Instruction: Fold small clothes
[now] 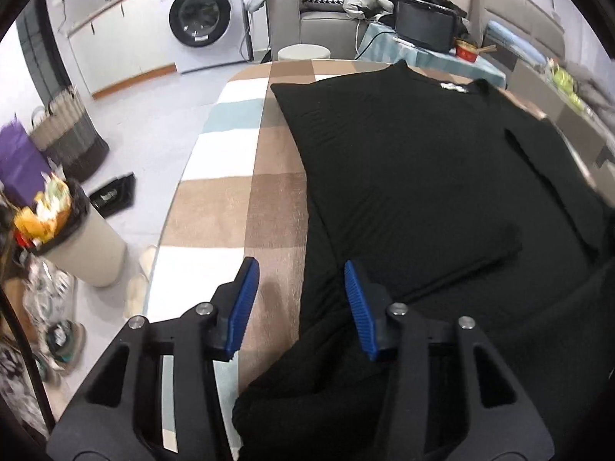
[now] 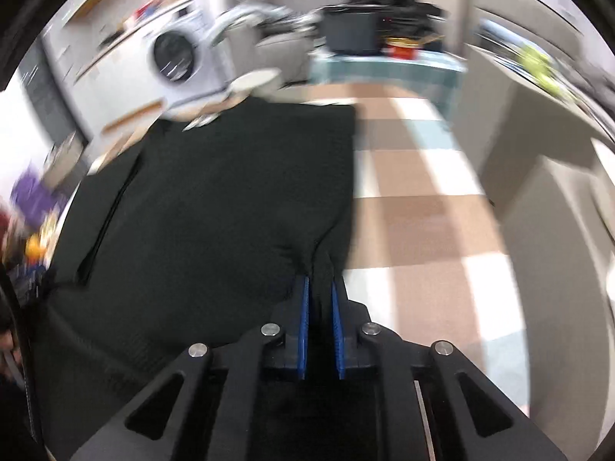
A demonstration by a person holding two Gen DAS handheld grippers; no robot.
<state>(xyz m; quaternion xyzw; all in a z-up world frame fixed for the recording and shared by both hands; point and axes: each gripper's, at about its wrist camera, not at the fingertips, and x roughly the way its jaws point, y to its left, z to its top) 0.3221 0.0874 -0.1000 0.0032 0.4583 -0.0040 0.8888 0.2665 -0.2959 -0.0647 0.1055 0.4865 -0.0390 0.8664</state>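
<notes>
A black long-sleeved top (image 1: 415, 176) lies spread on the table with a checked cloth (image 1: 226, 207), its collar and white label at the far end. My left gripper (image 1: 301, 272) is open, blue pads apart, straddling the near left edge of the top, where the fabric is bunched under the fingers. In the blurred right wrist view the same top (image 2: 215, 192) fills the left half. My right gripper (image 2: 319, 284) is shut on a pinched fold of the black fabric at the top's near right edge.
The table's left edge (image 1: 169, 215) drops to the floor with a waste bin (image 1: 77, 238) and baskets (image 1: 65, 134). A washing machine (image 1: 203, 15), a sofa with clothes (image 1: 330, 7) and a side table with a laptop (image 1: 423, 27) stand beyond. Bare checked cloth (image 2: 423, 211) lies right of the top.
</notes>
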